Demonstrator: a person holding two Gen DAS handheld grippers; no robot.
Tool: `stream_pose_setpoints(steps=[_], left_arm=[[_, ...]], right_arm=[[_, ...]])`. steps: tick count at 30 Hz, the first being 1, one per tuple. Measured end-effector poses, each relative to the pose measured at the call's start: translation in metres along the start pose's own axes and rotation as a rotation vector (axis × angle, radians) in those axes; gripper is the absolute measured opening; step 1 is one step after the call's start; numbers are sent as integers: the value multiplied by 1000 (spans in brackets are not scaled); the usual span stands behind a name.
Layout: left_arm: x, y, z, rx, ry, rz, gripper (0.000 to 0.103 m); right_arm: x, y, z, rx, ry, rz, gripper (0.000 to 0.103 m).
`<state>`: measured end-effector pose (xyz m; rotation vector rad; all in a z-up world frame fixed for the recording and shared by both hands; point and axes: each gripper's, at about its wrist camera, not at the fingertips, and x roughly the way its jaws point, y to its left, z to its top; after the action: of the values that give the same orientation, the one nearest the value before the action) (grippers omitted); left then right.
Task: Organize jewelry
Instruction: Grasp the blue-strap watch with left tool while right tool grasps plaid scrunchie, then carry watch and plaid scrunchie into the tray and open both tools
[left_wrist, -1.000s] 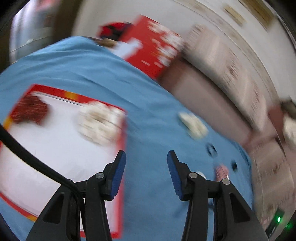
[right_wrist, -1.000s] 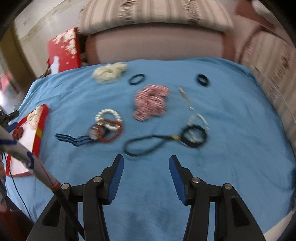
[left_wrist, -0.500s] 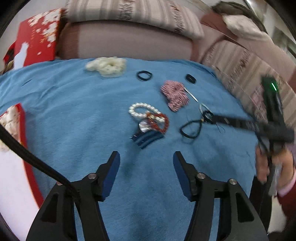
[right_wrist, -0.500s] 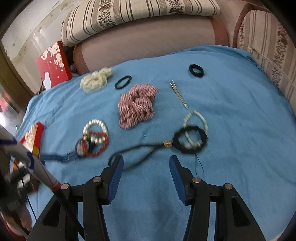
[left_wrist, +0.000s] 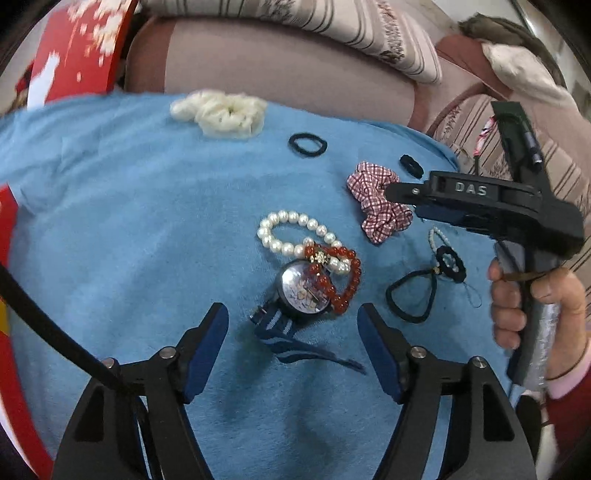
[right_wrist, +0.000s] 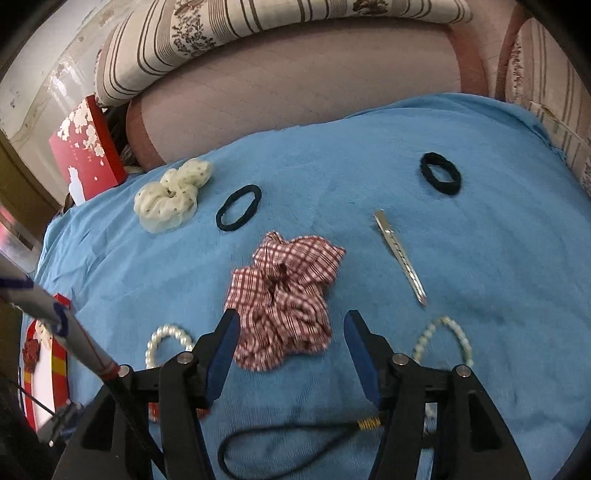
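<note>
Jewelry lies on a blue cloth (left_wrist: 110, 221). My left gripper (left_wrist: 293, 328) is open and empty, just short of a watch (left_wrist: 303, 291) with a blue strap. A red bead bracelet (left_wrist: 340, 275) and a pearl bracelet (left_wrist: 291, 236) overlap the watch. My right gripper (right_wrist: 290, 341) is open, its jaws on either side of the near edge of a red checked scrunchie (right_wrist: 284, 299), which also shows in the left wrist view (left_wrist: 380, 201). A black cord necklace (right_wrist: 295, 446) lies under the right gripper.
A cream scrunchie (right_wrist: 171, 194), two black hair ties (right_wrist: 238, 208) (right_wrist: 441, 179), a silver hair clip (right_wrist: 400, 256) and a pale bead bracelet (right_wrist: 443, 341) lie farther out. A red-rimmed tray (right_wrist: 44, 376) is at the left. A sofa (right_wrist: 295, 92) and a red box (right_wrist: 86, 146) stand behind.
The left gripper swung right from the tray and closed in on the watch and bracelets. The right gripper moved forward from the cord necklace to the checked scrunchie.
</note>
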<state>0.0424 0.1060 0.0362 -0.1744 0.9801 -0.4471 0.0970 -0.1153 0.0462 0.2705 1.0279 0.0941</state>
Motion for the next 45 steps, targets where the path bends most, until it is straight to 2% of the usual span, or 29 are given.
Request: stream_pose_setpoints(steps=[1, 3, 4, 5, 6, 7, 8, 14, 18, 22, 26, 27, 28, 34, 37, 40, 42, 45], left_arm=[[1, 1, -1, -8, 10, -7, 53], [5, 3, -1, -24, 44, -8, 35], [5, 4, -2, -33, 44, 4, 21], [5, 5, -1, -41, 57, 13, 17], [4, 6, 0, -53, 67, 7, 17], [1, 6, 1, -64, 63, -1, 17], [-5, 5, 2, -69, 52, -11, 17], [-63, -8, 12, -16, -68, -62, 16], [-114, 6, 15, -45, -154, -77, 16], [-164, 35, 16, -97, -257, -40, 16], [-209, 82, 5, -195, -349, 37, 15], [-218, 95, -1, -221, -363, 60, 5], [-226, 113, -7, -258, -371, 82, 1], [-238, 194, -36, -457, -338, 211, 1], [-246, 219, -50, -515, -313, 262, 1], [-248, 239, -60, -560, -262, 321, 1], [-243, 250, -66, -591, -207, 407, 1], [-243, 262, -76, -636, -171, 455, 1]], right_arm=[[4, 1, 0, -3, 6, -2, 63], [12, 1, 0, -5, 19, -10, 63], [16, 0, 1, -5, 24, -16, 63], [19, -2, 1, -3, 27, -18, 63], [22, -3, 2, -2, 30, -16, 54], [23, -4, 2, -6, 34, -7, 40], [24, -4, 3, -10, 42, -5, 13], [-10, 13, 1, -94, -33, -41, 10], [-44, 33, 0, -119, -83, -24, 10], [-73, 69, -8, -144, -93, 87, 10], [-88, 129, -26, -243, -73, 185, 10], [-89, 147, -33, -273, -61, 211, 10], [-89, 165, -39, -302, -47, 235, 10], [-76, 259, -72, -438, 5, 330, 10], [-67, 301, -84, -492, 22, 358, 10], [-55, 331, -92, -538, 49, 358, 10], [-46, 345, -101, -566, 76, 349, 10], [-28, 355, -115, -577, 133, 341, 10]])
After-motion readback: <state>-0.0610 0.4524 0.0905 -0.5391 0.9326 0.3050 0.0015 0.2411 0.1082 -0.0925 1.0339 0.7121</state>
